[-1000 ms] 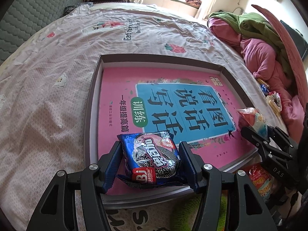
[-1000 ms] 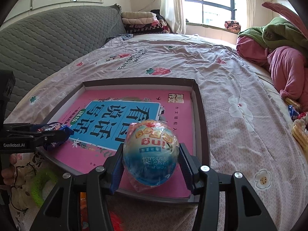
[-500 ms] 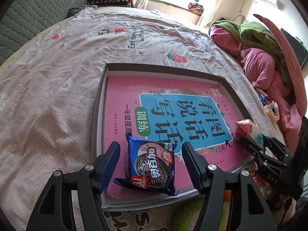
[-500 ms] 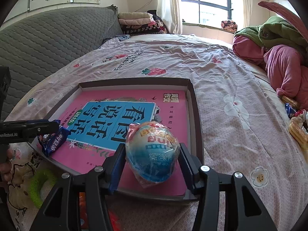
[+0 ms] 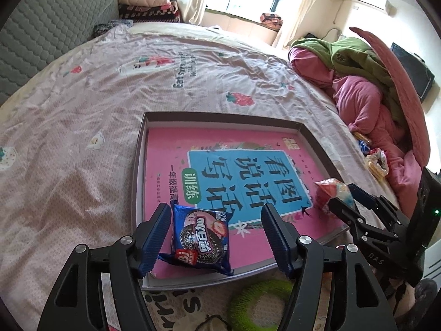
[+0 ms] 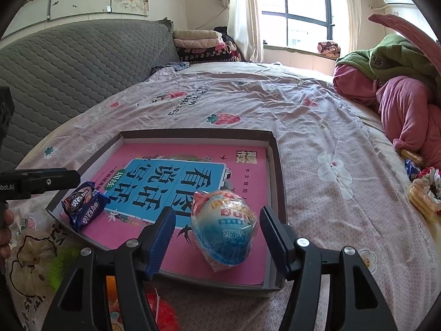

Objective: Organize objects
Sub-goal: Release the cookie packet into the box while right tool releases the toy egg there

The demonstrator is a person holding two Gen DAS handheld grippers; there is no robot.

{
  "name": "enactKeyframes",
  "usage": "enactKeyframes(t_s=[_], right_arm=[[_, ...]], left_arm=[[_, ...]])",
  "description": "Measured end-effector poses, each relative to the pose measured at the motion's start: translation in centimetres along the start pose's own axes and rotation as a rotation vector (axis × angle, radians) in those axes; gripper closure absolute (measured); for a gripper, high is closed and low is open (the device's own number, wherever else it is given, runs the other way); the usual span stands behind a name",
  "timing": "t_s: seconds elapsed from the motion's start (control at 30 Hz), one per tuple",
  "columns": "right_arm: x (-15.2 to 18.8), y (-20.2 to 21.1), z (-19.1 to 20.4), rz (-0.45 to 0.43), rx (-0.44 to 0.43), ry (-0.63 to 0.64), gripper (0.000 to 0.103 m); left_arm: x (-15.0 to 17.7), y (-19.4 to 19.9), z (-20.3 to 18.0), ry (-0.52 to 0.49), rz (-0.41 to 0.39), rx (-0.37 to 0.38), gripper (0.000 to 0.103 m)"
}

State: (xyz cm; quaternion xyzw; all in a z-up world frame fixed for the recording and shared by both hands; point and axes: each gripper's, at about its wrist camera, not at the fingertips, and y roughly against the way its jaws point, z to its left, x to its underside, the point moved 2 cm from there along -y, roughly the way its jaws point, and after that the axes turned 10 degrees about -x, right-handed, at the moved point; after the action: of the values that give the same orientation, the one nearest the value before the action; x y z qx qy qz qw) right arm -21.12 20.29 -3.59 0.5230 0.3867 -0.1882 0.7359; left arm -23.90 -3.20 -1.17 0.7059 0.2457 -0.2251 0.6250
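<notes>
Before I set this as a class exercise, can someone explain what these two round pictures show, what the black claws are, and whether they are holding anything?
Each picture comes from a fisheye camera fixed on a hand-held two-finger gripper, looking along its fingers. One view belongs to the left gripper, the other to the right gripper. A shallow dark-rimmed cardboard box sits on a pink patterned bedsheet, with a pink and blue workbook lying inside. On the workbook lie a blue cookie packet and a blue-and-white wrapped egg-shaped treat. Both grippers' jaws have just been opening; each item sits between them, released, not held.
</notes>
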Motion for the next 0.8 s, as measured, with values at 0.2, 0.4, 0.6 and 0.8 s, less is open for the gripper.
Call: enactKeyframes(t_s=[0.2,0.4,0.6,0.8], right_arm=[[-0.3,0.5,0.2,-0.024,-0.001,0.011,0.039],[-0.4,0.9,0.6,-0.034,-0.006,0.017,0.039],[-0.7,1.9,0.9,-0.061,-0.013,0.028,0.039],[-1.2,3.4,1.1,-0.111,-0.017,0.039,0.039]], left_arm=[[0.1,1.2,-0.5,-0.023,-0.033,-0.012,0.034],[0.6,2.2,-1.1,-0.033,-0.068,-0.034,0.034],[1.4,3.1,-2.0,-0.051,-0.094,-0.048,0.034],[1.9,4.1,-2.3,-0.059,-0.119,-0.070,0.034]])
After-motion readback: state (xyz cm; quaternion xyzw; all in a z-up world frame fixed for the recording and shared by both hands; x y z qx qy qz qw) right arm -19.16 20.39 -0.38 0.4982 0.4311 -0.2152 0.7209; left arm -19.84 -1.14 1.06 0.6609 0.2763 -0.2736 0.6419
